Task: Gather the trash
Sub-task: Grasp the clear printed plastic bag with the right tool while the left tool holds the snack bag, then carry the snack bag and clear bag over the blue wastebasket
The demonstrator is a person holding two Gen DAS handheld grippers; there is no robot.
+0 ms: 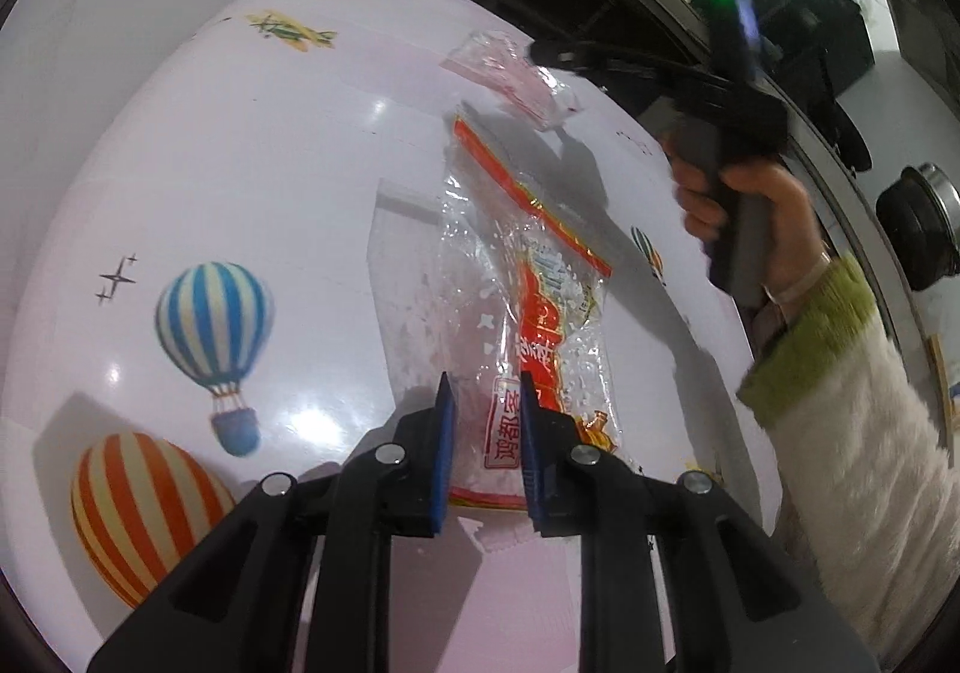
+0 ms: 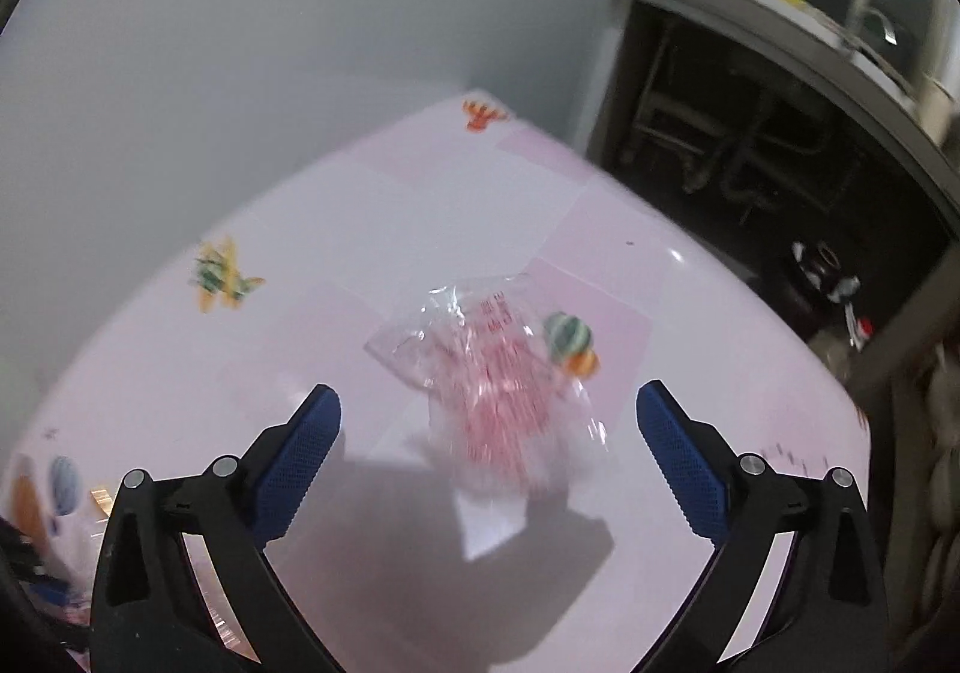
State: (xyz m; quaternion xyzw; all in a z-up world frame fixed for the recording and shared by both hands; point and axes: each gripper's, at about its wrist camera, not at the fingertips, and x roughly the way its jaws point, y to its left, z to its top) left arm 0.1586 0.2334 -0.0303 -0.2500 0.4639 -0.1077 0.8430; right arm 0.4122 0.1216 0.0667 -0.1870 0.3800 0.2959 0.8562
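A long clear snack wrapper with red and gold print (image 1: 540, 277) runs forward from my left gripper (image 1: 486, 415). Its near end sits between the blue pads, which are shut on it. It casts a shadow on the white table (image 1: 240, 162), which is printed with balloons and planes. Further back lies a small crumpled clear bag with red print (image 1: 504, 66). In the right wrist view the same bag (image 2: 498, 373) lies on the table below my right gripper (image 2: 489, 389), which is wide open and holds nothing. A hand (image 1: 750, 217) holds that gripper over the bag; it is blurred.
The table's right edge (image 2: 780, 313) drops to a dark floor with a metal counter frame (image 2: 750, 144) beyond. A dark pot (image 1: 918, 229) stands off the table at the right. A grey wall (image 2: 300, 42) backs the table. A fluffy white sleeve (image 1: 840, 433) crosses the right side.
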